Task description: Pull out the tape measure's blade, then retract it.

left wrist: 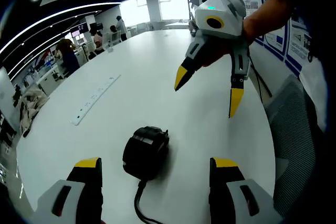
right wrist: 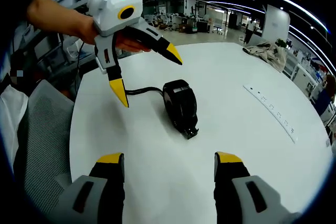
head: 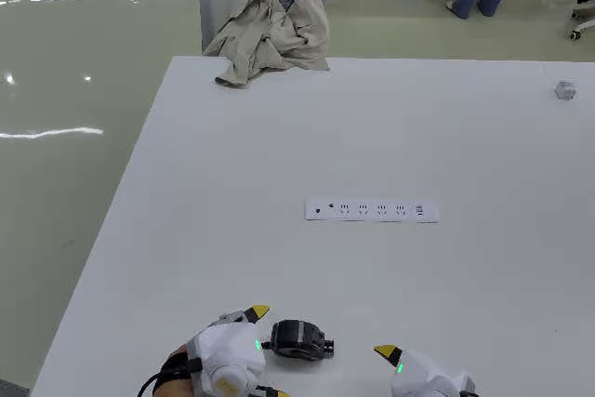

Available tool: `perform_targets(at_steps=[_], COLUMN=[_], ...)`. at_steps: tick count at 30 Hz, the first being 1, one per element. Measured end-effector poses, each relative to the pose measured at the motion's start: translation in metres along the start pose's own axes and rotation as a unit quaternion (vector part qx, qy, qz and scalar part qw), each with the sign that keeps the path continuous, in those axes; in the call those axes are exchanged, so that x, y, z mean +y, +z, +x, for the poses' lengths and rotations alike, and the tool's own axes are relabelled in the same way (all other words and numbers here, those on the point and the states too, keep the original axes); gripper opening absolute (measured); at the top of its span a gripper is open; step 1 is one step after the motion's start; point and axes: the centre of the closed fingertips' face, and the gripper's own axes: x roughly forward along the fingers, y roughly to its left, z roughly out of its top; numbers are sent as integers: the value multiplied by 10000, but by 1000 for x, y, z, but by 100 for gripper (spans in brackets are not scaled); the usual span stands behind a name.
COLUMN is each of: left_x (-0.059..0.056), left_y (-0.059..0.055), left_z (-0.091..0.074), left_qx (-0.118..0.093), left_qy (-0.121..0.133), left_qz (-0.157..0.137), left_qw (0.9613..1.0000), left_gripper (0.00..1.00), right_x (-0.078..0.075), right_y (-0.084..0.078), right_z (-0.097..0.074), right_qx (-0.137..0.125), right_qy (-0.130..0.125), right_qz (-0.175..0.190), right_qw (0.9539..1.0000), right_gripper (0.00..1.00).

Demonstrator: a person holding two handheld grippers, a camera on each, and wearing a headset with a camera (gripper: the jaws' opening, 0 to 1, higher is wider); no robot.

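Black and rounded, the tape measure (right wrist: 180,106) lay on its side on the white tabletop (head: 372,137), near the edge closest to the person. Its casing looked matte, with a lighter label patch on the upper face (too small to read). A small hook sat at the mouth of the case on the end toward the right gripper (right wrist: 169,158). A dark cord (right wrist: 142,91) trailed from the opposite end toward the left gripper (right wrist: 148,77).

The left gripper, held in a hand (right wrist: 58,19), had its yellow-tipped jaws spread apart. It was just beside the cord end of the case and was gripping nothing. The right gripper faced it from the other side. Its jaws were also apart and it held nothing, with a stretch of bare tabletop between it and the hook end.

Farther across the tabletop a white power strip (head: 371,211) lay flat, well apart from the tape measure. A beige jacket (head: 272,25) was draped over a chair at the far edge, and a small pale object (head: 564,90) sat near the far right corner.
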Motion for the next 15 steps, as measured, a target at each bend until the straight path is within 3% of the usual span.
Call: perform_targets(at_steps=[15], left_x=[4], left_y=[-4], left_z=[26], left_qx=[187], left_qy=[-355], left_qz=[381], left_qw=[9985], left_gripper=[76], right_x=[-14], right_y=[0], right_z=[15], right_qx=[69], right_qy=[171], right_qz=[-344], right_qw=[9992], right_gripper=[64])
